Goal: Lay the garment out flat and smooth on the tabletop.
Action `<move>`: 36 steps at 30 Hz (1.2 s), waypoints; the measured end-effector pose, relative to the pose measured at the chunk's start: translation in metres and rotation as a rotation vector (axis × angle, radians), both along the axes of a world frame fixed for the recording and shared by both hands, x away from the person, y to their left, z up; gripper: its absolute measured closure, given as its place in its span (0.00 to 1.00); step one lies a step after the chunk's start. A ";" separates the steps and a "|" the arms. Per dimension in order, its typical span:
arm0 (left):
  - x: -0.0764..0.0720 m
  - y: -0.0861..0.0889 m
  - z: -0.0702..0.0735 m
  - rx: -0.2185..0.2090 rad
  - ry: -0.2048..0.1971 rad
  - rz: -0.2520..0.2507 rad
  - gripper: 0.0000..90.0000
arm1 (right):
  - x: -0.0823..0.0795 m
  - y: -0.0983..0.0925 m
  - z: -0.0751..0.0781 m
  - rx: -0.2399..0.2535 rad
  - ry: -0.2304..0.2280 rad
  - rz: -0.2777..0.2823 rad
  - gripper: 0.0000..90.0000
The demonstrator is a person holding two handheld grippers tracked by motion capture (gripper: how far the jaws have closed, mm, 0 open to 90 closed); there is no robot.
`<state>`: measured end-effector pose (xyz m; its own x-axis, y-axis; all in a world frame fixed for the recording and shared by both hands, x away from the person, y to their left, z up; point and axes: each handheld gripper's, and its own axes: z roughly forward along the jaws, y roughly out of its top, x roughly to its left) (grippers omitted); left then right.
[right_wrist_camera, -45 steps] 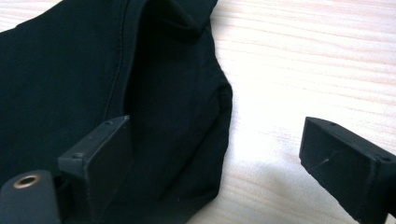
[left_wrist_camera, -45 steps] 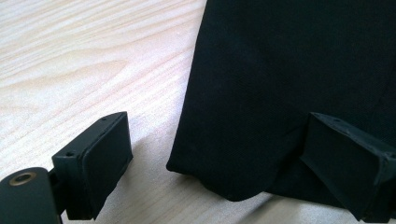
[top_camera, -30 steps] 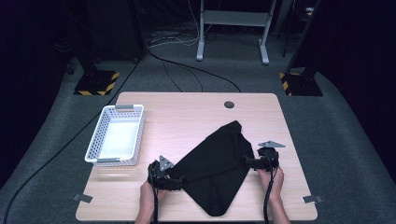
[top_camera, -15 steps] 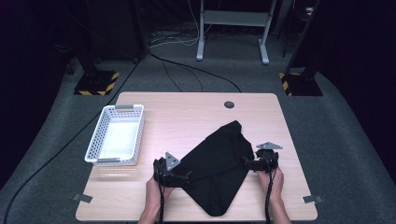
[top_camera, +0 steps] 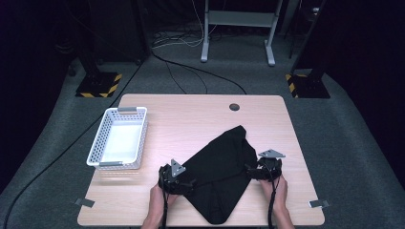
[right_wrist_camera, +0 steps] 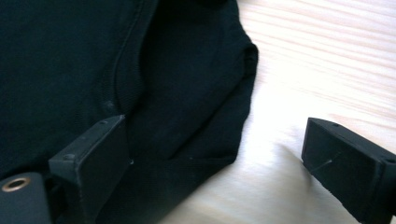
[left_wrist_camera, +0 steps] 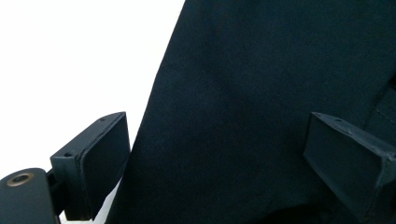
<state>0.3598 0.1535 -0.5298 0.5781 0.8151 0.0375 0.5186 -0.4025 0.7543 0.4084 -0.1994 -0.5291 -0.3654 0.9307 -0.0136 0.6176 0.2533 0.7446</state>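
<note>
Cloth: a black garment (top_camera: 220, 171) lies flat on the table, between the two tongs, and stretches from a far tip near the middle of the table to a near tip at the table's front edge.
Cloth surface: in the right gripper view a stitched seam (right_wrist_camera: 122, 70) runs along the fabric; I can read no brand, label or writing on it.
Left tongs: the left gripper (top_camera: 187, 182) is at the left edge of the cloth; in the left gripper view its jaws stand wide apart, released, with the dark fabric (left_wrist_camera: 261, 116) lying between them and not pinched.
Right tongs: the right gripper (top_camera: 252, 171) is at the right edge of the cloth; in the right gripper view its jaws are also spread, released, one over the cloth edge (right_wrist_camera: 187, 121) and the other over bare wood.
Hands: the left hand (top_camera: 157, 198) and the right hand (top_camera: 276, 188) each hold their tongs from the near side.
Table: light wooden top (top_camera: 191, 119), with a round dark hole (top_camera: 234, 107) far beyond the right tongs.
Basket: a white perforated basket (top_camera: 95, 145) stands well apart, to the left of and beyond the left tongs; no writing is readable on it.
Tape: small grey pieces (top_camera: 84, 202) are stuck at the near corners of the table.
</note>
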 end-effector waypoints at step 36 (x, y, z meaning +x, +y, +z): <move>-0.006 -0.025 0.036 -0.077 -0.020 -0.062 0.09 | -0.018 0.000 0.000 0.138 0.028 0.106 0.01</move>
<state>0.3542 0.1287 -0.4941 0.6275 0.7786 -0.0113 0.4787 -0.3743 0.7942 0.3905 -0.1993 -0.5286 -0.4602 0.8793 0.1229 0.6138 0.2150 0.7596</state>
